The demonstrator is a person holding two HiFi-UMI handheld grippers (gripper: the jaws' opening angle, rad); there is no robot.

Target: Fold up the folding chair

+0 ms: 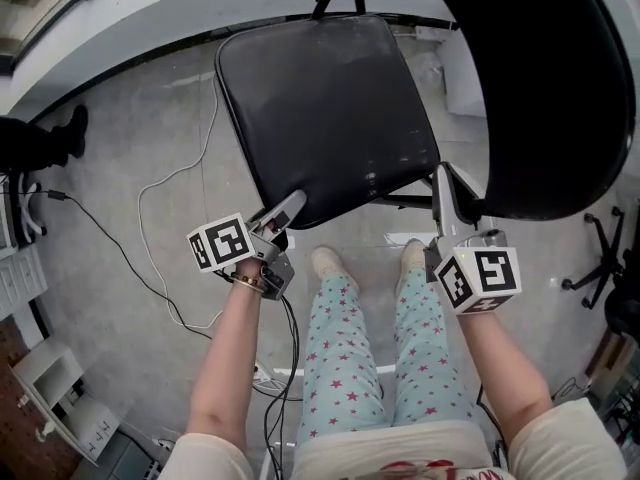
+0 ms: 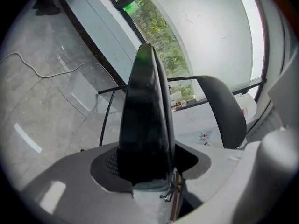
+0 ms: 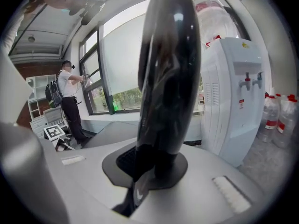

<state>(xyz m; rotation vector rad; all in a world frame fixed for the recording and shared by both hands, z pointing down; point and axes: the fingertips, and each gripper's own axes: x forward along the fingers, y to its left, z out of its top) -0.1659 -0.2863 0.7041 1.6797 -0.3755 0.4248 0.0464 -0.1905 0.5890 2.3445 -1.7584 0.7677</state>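
In the head view the folding chair stands just ahead of my knees, its black seat (image 1: pixel 320 108) tilted and its black backrest (image 1: pixel 540 88) curving over the upper right. My left gripper (image 1: pixel 290 206) is shut on the seat's near left edge. In the left gripper view the seat (image 2: pixel 147 115) runs edge-on between the pads of the left gripper (image 2: pixel 147 167), with the backrest (image 2: pixel 224 111) behind it. My right gripper (image 1: pixel 442 183) is shut on the backrest's lower edge. The right gripper view has the glossy backrest (image 3: pixel 168 69) pinched in the right gripper (image 3: pixel 149 164).
Cables (image 1: pixel 170 198) trail over the grey floor left of the chair. White shelf units (image 1: pixel 50 388) stand at the lower left, an office chair's base (image 1: pixel 600 258) at the right. A water dispenser (image 3: pixel 233 87), bottles (image 3: pixel 275 115) and a person (image 3: pixel 70 101) by the window show beyond.
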